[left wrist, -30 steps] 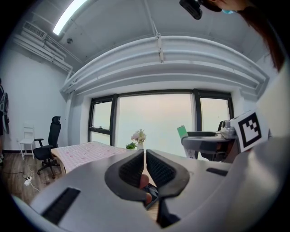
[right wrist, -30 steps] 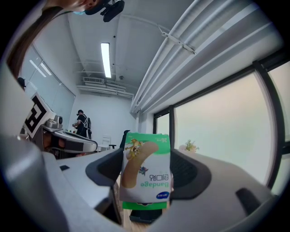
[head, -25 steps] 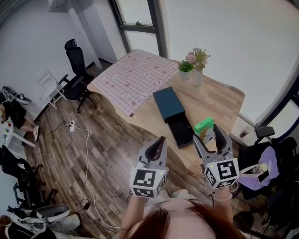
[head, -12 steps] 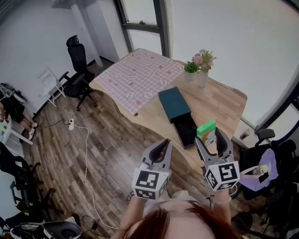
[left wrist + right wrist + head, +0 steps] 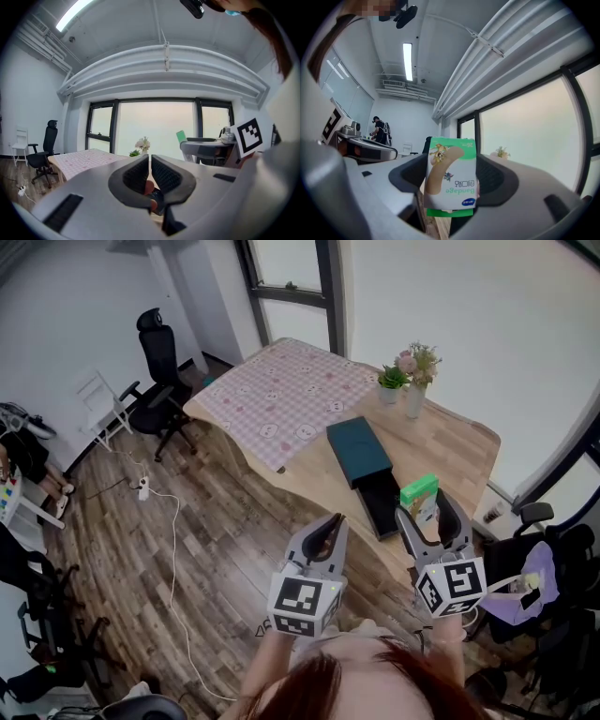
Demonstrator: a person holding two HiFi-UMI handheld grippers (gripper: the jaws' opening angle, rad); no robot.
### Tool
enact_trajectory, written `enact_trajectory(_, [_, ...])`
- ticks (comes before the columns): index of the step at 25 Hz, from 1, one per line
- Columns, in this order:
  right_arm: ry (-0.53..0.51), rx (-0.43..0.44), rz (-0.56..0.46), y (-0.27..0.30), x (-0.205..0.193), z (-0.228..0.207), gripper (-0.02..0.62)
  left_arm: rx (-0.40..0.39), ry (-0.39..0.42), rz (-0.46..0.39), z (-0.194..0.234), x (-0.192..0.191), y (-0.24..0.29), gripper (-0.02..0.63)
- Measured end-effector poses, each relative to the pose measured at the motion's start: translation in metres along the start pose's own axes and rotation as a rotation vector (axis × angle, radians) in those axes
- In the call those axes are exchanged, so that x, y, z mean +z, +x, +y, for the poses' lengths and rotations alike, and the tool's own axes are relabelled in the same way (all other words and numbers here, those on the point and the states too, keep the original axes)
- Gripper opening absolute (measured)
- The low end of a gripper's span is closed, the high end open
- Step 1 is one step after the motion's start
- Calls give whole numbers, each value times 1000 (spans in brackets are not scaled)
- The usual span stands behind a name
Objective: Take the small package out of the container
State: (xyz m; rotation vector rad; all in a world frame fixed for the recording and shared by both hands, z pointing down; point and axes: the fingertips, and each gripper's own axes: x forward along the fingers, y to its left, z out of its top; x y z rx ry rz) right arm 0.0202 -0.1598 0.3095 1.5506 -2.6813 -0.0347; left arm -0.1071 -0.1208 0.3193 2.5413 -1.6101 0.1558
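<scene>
The small package (image 5: 418, 493), a green and white bandage box, sits between the jaws of my right gripper (image 5: 427, 514), held in the air over the table's near edge. In the right gripper view the box (image 5: 451, 180) fills the gap of the right gripper (image 5: 451, 190), pads pressed on both sides. The container (image 5: 359, 451), a dark teal box with a black tray (image 5: 382, 505) pulled out toward me, lies on the wooden table (image 5: 450, 451). My left gripper (image 5: 323, 538) hangs over the floor beside the table, jaws shut and empty; its fingertips (image 5: 140, 169) meet.
A pink checked cloth (image 5: 281, 395) covers the table's far half. Two small flower vases (image 5: 410, 390) stand at the back. Black office chairs (image 5: 155, 381) stand at the left, and a white cable (image 5: 173, 549) runs over the wooden floor. A chair with a purple bag (image 5: 525, 582) is at the right.
The view has drifted, so the table sits slightly further right and lower. Both grippers keep their poses; the package stays in the right gripper.
</scene>
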Motion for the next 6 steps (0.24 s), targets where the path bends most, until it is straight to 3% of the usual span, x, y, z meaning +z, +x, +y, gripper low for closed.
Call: enact_trajectory(6, [-13, 14, -6, 18, 3, 10, 321, 13, -7, -4, 19, 0, 0, 20])
